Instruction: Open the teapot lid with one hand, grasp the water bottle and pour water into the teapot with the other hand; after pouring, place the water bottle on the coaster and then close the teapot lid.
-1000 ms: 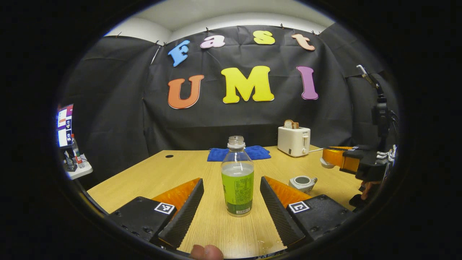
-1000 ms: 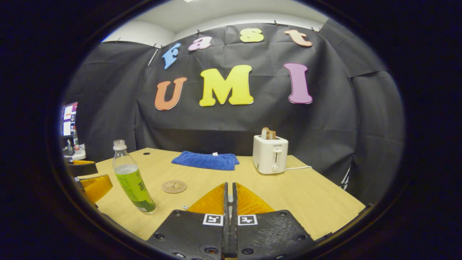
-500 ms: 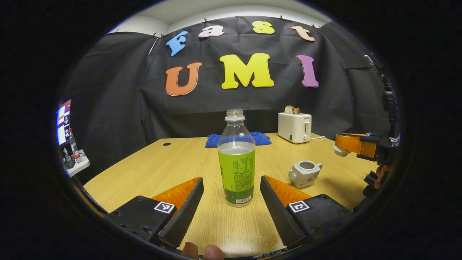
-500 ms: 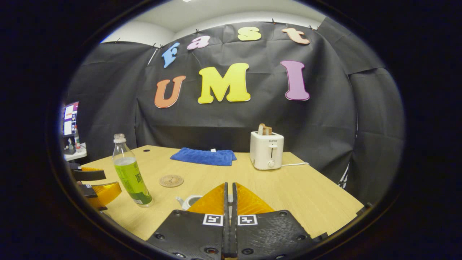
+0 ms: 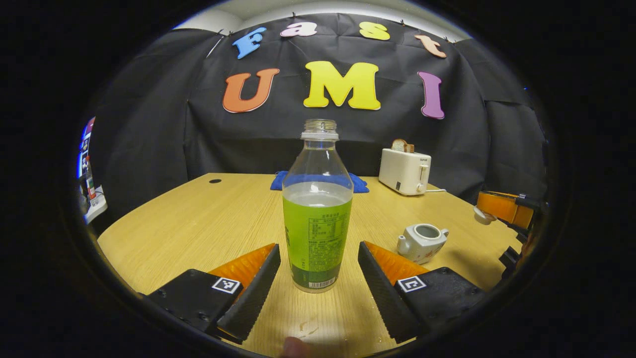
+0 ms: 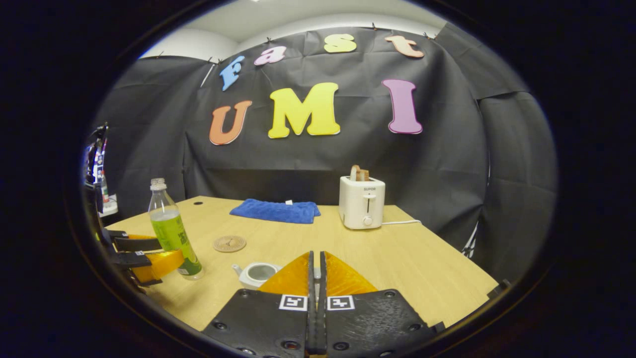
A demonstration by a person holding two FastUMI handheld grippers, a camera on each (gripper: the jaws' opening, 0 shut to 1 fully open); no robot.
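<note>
The left gripper (image 5: pixel 318 278), jaws spread, straddles the uncapped water bottle (image 5: pixel 317 223) ready to clamp. The right gripper (image 6: pixel 315 278), jaws together, apparently pinches the lid (image 5: pixel 483 215) above the open teapot (image 5: pixel 421 241), clearing its mouth.

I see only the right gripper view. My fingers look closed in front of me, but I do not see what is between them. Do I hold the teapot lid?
Observer: Yes. In the left gripper view the right gripper has the small white teapot lid at its tip, in the air.
Operator: Where is the lid relative to the teapot?
Observer: In that view it is to the right of the teapot and higher, not touching it.
Operator: Does the left gripper hold the water bottle?
Observer: Not yet. The left gripper is open, and a gap shows between each of its fingers and the water bottle.
</note>
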